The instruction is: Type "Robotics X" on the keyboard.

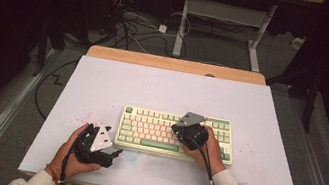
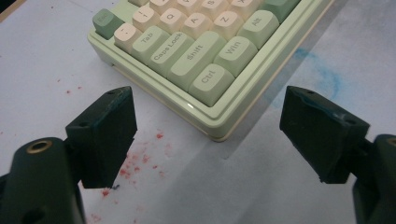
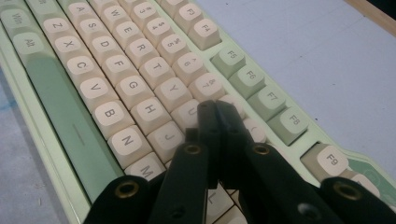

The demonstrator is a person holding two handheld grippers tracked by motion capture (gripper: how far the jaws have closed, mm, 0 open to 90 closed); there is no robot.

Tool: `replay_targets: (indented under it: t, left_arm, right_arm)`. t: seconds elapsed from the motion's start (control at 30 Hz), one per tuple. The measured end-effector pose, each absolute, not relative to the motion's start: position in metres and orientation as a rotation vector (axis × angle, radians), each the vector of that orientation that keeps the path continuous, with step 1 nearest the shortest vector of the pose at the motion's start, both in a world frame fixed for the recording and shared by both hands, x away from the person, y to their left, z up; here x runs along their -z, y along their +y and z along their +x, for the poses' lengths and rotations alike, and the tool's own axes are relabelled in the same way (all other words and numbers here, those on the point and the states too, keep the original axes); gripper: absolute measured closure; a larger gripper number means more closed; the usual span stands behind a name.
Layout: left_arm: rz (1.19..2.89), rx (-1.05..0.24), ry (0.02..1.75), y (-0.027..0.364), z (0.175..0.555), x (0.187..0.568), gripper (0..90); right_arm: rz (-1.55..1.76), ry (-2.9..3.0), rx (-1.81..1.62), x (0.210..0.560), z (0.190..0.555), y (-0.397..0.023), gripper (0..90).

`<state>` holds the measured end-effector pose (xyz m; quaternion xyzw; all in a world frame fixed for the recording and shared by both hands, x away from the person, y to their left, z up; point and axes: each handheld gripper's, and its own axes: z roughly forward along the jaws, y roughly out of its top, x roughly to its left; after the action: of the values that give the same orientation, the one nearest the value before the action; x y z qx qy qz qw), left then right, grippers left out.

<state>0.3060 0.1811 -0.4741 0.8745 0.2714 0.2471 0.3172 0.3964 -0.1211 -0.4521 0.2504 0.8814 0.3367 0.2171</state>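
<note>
A pale green keyboard with cream and green keys lies on the white table top. My right gripper hovers over the keyboard's right half. In the right gripper view the keyboard runs away from me, and my right gripper is shut, jaws pressed together with nothing between them, tips over the U and I keys. My left gripper rests on the table just off the keyboard's front left corner. Its jaws stand wide open in the left gripper view, the keyboard corner ahead of them.
Red specks and a faint blue smear mark the table near the keyboard. A wooden edge runs along the table's far side. Cables and desk legs stand on the floor beyond.
</note>
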Motion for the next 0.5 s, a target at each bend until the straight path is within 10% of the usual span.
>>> replay_targets:
  t: [0.5]
  left_arm:
    - [2.312,-0.643,0.71,0.181,0.3062,0.4741,17.7]
  right_arm:
    - [0.718,2.441,-0.93,0.4485,0.3968,-0.1214,90.0]
